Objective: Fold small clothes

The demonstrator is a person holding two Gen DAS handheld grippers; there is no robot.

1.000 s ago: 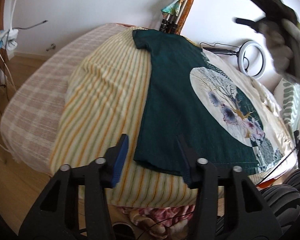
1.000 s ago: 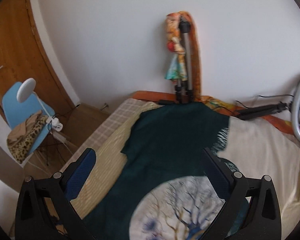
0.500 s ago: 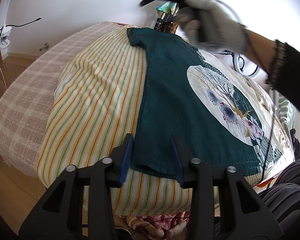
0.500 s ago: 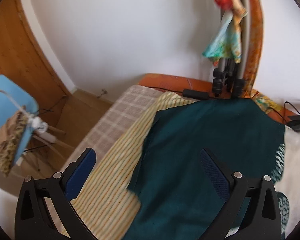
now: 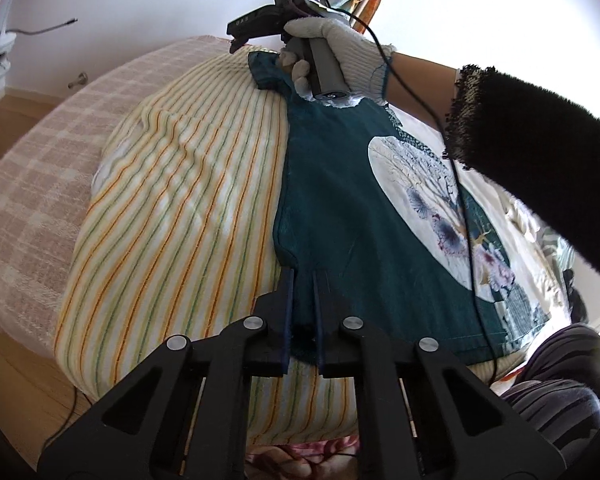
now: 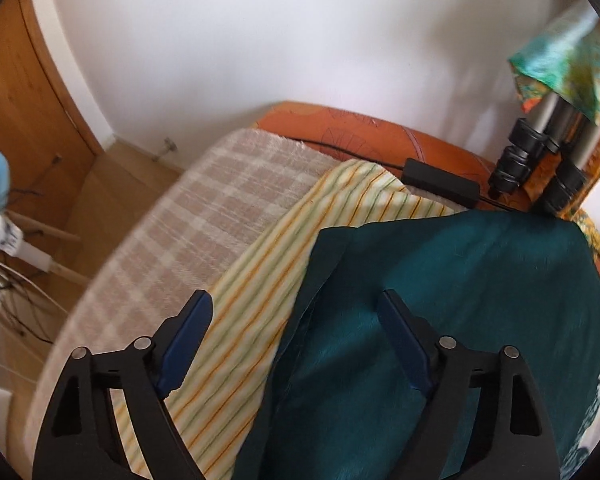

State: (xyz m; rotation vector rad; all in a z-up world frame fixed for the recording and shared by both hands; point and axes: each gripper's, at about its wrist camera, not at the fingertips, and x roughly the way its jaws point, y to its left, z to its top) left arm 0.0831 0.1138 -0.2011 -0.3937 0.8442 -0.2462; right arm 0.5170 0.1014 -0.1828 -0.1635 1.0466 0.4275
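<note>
Left wrist view: left gripper (image 5: 302, 292) pinched on green t-shirt's (image 5: 340, 200) hem corner, shirt flat on striped towel (image 5: 180, 200). Right gripper (image 6: 296, 344) wide apart over sleeve (image 6: 340, 248). Step: grabbing side edge; next, right clamps sleeve, both fold inward.

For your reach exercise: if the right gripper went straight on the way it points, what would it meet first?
Probably the T-shirt: the right gripper hangs open over its sleeve edge, where it lies on the striped sheet. Depth is unclear, so it could touch the sheet first.
</note>
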